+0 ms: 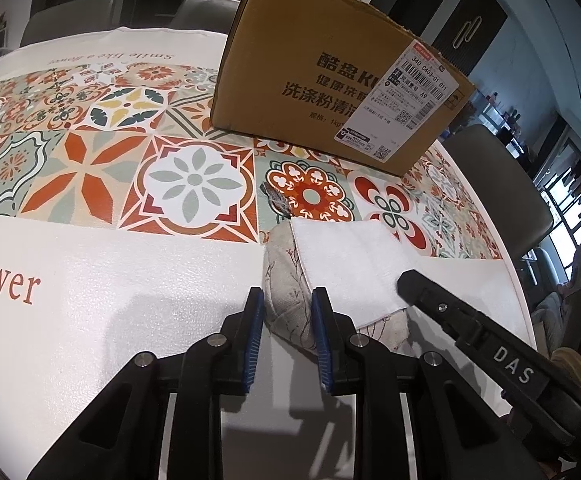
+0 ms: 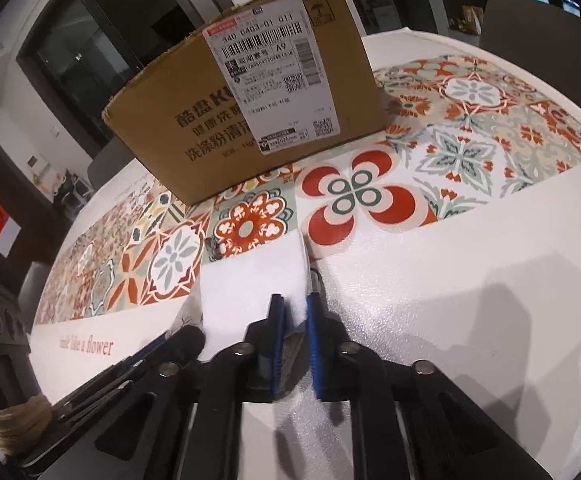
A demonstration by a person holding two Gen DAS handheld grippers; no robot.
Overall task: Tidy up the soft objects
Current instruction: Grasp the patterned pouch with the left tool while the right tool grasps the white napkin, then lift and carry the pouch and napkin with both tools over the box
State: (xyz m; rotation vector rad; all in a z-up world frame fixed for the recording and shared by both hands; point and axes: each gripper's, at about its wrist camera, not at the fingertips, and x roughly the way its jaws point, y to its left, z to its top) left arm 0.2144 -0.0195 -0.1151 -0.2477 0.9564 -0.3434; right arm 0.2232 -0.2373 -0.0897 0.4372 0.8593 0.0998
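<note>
A white folded towel (image 1: 350, 260) lies on top of a beige cloth with a twig print (image 1: 284, 276) near the table's front edge. My left gripper (image 1: 288, 314) is shut on the beige cloth, whose near-left end bulges between the blue pads. My right gripper (image 1: 408, 282) comes in from the right, its black tip resting on the towel. In the right wrist view, the right gripper (image 2: 295, 314) is shut on the right edge of the white towel (image 2: 250, 280), with a little beige fabric showing below it. The left gripper's fingers (image 2: 188, 336) show at the lower left.
An open brown cardboard box (image 1: 322, 80) (image 2: 242, 112) with a shipping label stands just beyond the cloths on the round table's tile-patterned cover (image 1: 90, 184). A small dark scrap (image 1: 276, 198) lies between the box and the towel. A grey chair (image 1: 498, 184) stands to the right.
</note>
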